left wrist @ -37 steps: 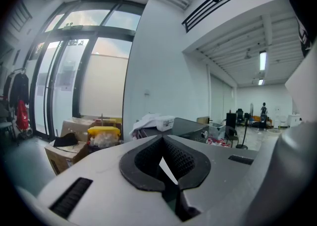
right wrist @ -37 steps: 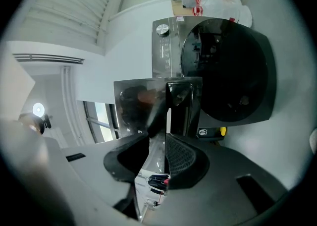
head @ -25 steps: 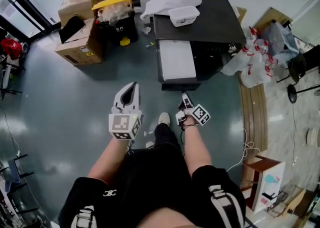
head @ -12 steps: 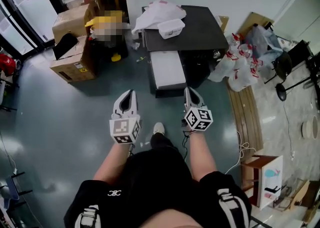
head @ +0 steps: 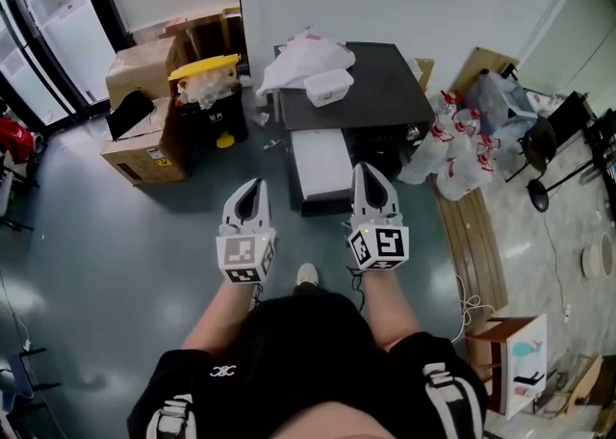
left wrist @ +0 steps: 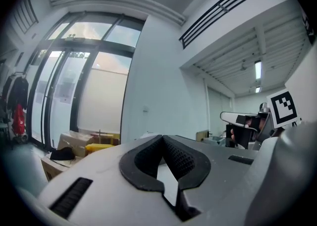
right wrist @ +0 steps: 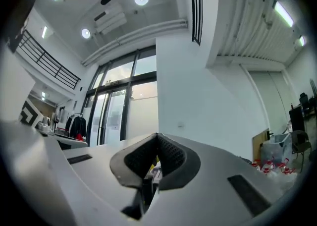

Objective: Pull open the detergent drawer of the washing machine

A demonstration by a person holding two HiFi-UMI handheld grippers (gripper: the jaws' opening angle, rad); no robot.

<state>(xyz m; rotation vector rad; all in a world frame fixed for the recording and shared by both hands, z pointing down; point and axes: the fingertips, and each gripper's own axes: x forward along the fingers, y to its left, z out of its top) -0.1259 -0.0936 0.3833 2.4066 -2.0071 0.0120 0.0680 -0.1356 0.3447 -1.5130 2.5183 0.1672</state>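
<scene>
Jaws together, empty, on left gripper and right gripper; both held level, short of far washing machine; detergent drawer indiscernible.

Two tools held out ahead, side by side: the left tool and the right tool point forward and roughly parallel, a little apart. Each one's jaws are closed tip to tip, with nothing between them. Behind each tool, a marker cube caps the grip, and bare forearms trail back to the body.
</scene>
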